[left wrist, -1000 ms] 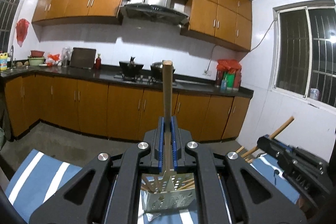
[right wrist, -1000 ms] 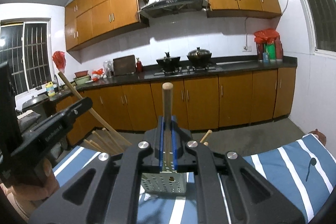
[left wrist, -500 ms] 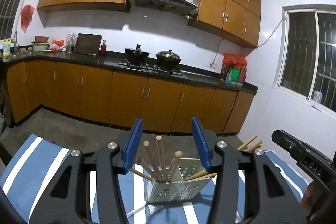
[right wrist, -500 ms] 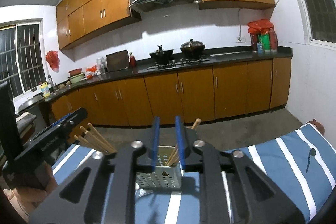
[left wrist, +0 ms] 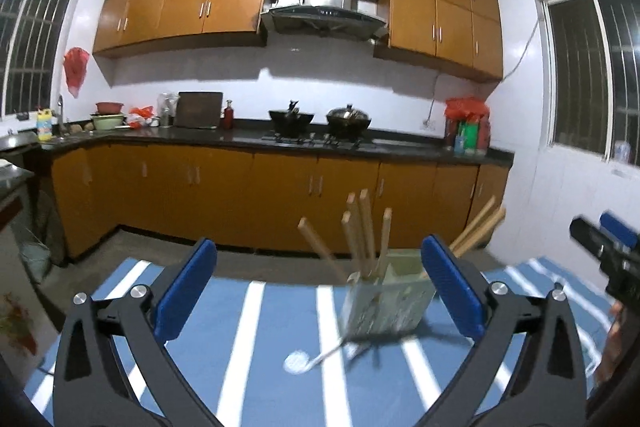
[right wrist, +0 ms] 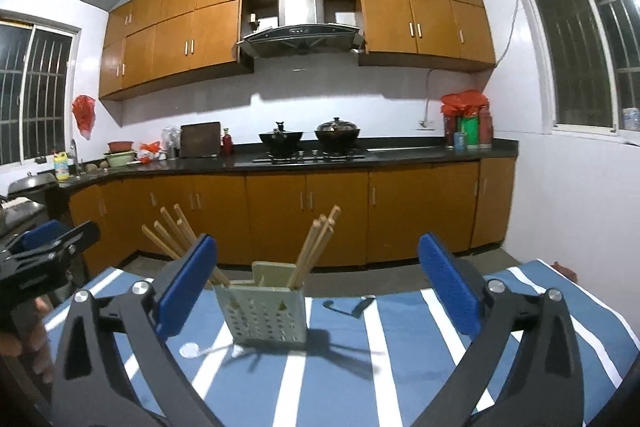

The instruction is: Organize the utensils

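Left wrist view: the left tool, clamped on a chopstick a second ago, is opening with nothing between its jaws. The chopsticks now stand in the holder on the striped worktop. The right tool is opening too, empty: both sticks delivered.

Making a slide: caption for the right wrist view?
Open right tongs opening wider, empty, facing the perforated holder of wooden chopsticks on a striped cloth.

chopsticks: bare wood | holder: perforated matt plastic | tablecloth: striped cloth
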{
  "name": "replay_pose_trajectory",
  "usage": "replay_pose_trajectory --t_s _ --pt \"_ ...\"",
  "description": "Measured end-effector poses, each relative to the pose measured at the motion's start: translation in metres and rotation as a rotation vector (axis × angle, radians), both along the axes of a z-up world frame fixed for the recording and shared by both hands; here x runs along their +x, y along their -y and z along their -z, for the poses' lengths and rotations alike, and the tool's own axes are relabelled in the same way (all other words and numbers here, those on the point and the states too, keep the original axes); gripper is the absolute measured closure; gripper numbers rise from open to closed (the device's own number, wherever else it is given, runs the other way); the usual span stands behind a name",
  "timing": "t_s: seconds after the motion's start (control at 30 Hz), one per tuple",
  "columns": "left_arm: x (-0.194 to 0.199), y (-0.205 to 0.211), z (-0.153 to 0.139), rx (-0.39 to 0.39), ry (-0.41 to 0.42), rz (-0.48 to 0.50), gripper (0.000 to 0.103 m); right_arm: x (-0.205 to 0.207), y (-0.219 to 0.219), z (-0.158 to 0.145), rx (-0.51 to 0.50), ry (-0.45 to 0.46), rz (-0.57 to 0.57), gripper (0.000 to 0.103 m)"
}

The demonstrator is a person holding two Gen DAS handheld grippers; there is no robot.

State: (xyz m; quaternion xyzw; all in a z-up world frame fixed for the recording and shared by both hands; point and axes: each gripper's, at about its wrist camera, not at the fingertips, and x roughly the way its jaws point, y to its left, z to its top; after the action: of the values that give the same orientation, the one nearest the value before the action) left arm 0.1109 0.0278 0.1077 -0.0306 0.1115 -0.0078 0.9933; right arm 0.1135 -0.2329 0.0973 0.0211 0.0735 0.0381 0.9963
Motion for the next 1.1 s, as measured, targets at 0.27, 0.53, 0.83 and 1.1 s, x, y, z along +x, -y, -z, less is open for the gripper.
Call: replay_pose_trajectory --t_s 0.27,0.53,0.83,1.1 --pt "-0.042 0.003 0.043 0.054 -0.052 -0.018 0.002 -0.036 -0.002 0.039 0.009 -0.005 0.025 0.004" --pt "-0.059 0.006 0.071 0.004 -0.116 0.021 0.002 -0.053 -0.018 0.077 -0.06 -0.096 0.019 0.004" --pt "-0.069 0.012 0.09 0.037 -0.127 0.001 0.002 -0.055 -0.019 0.102 -0.066 -0.174 0.013 0.004" --pt "-0.068 0.017 0.105 0.057 -0.181 -0.006 0.002 -0.054 -0.019 0.115 -0.077 -0.208 0.02 0.004"
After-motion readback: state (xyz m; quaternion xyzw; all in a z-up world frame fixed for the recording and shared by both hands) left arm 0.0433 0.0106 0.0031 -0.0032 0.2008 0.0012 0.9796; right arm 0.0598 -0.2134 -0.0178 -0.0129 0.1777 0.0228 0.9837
